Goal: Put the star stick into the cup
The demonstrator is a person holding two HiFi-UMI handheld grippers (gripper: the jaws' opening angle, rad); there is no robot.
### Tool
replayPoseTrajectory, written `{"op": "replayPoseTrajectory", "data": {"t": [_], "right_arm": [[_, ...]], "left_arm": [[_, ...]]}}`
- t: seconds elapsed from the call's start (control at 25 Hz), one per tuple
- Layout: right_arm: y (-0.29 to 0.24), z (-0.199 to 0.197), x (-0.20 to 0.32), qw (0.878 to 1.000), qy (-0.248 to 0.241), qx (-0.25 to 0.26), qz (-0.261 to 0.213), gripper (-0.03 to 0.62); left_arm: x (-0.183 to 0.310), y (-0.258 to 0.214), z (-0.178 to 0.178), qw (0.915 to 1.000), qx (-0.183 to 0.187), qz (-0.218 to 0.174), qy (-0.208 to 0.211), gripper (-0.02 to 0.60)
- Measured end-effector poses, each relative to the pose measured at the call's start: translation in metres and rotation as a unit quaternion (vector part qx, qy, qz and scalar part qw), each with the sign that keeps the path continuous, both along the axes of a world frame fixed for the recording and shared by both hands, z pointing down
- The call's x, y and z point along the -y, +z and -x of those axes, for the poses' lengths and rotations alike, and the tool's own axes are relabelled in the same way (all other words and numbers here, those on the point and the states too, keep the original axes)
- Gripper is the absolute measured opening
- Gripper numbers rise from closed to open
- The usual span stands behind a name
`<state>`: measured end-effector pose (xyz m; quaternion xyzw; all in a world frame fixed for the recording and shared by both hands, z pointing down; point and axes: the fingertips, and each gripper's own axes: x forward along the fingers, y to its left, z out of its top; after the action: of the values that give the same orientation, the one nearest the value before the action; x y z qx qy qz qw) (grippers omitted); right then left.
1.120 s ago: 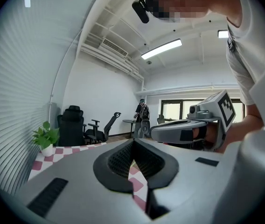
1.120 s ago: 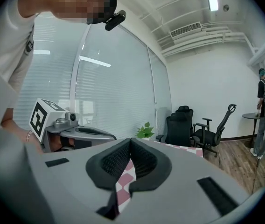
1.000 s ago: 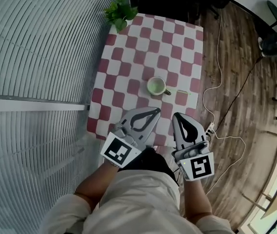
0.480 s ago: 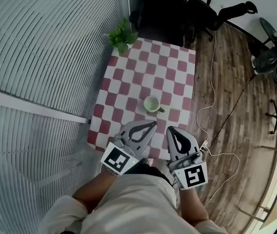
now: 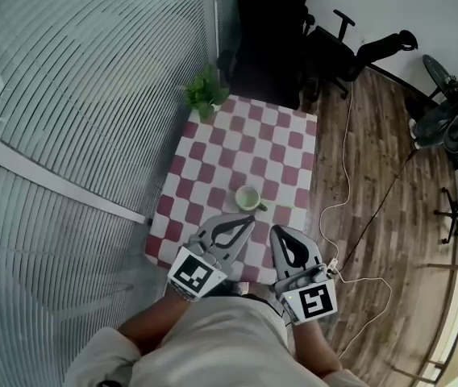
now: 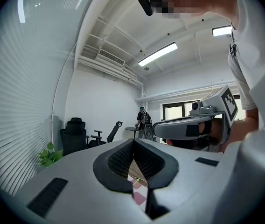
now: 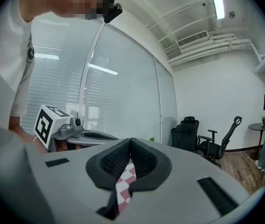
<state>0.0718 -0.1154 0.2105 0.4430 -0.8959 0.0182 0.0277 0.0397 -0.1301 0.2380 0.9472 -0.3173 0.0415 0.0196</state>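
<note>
A pale green cup [image 5: 247, 197] stands near the front of the red-and-white checked table [image 5: 241, 147]. Both grippers hover over the table's near edge, short of the cup. My left gripper [image 5: 250, 221] is shut and empty, its tips a little below the cup. My right gripper [image 5: 280, 231] is also shut and empty, to the cup's lower right. Through the left gripper [image 6: 133, 143] jaws I see a thin green piece [image 6: 137, 180] on the cloth, probably the star stick. The stick is too small to make out in the head view. The right gripper [image 7: 130, 141] view shows only checked cloth below.
A potted plant [image 5: 205, 93] sits at the table's far left corner. Black office chairs [image 5: 273, 35] stand behind the table. A white cable [image 5: 346, 184] runs over the wooden floor on the right. A glass wall with blinds [image 5: 68, 119] lines the left side.
The head view has drawn back, so the table and cup look smaller and farther off. Both grippers stay shut and side by side at the table's near edge.
</note>
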Motion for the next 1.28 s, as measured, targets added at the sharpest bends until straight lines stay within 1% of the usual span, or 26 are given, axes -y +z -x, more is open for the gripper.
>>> {"op": "replayPoseTrajectory", "data": {"t": [0.08,0.24,0.44,0.52,0.88,1.08,1.28], "right_arm": [[-0.003,-0.001,-0.001,1.000,-0.005,-0.008,0.000,0.031],[-0.012,0.002,-0.005,1.000,-0.010,-0.010,-0.004,0.031],[-0.026,0.005,-0.013,1.000,-0.009,0.005,-0.010,0.031],[-0.028,0.005,-0.017,1.000,-0.011,0.000,-0.011,0.031],[-0.050,0.002,-0.034,0.999,-0.013,-0.005,-0.034,0.031],[-0.061,0.007,-0.037,0.999,-0.002,0.022,-0.035,0.031],[-0.054,0.006,-0.038,0.999,-0.010,-0.005,-0.039,0.031]], "left_arm": [[-0.001,-0.005,0.000,1.0000,-0.004,0.000,-0.003,0.032],[-0.005,-0.016,0.001,0.9999,-0.001,-0.011,-0.005,0.032],[-0.013,-0.032,0.000,0.9997,-0.005,-0.022,-0.003,0.032],[-0.018,-0.033,0.000,0.9998,-0.009,-0.019,-0.002,0.032],[-0.037,-0.053,-0.001,0.9994,-0.010,-0.034,0.000,0.032],[-0.040,-0.061,0.000,0.9991,-0.015,-0.039,-0.002,0.032],[-0.040,-0.060,0.001,0.9990,-0.013,-0.043,0.002,0.032]]}}
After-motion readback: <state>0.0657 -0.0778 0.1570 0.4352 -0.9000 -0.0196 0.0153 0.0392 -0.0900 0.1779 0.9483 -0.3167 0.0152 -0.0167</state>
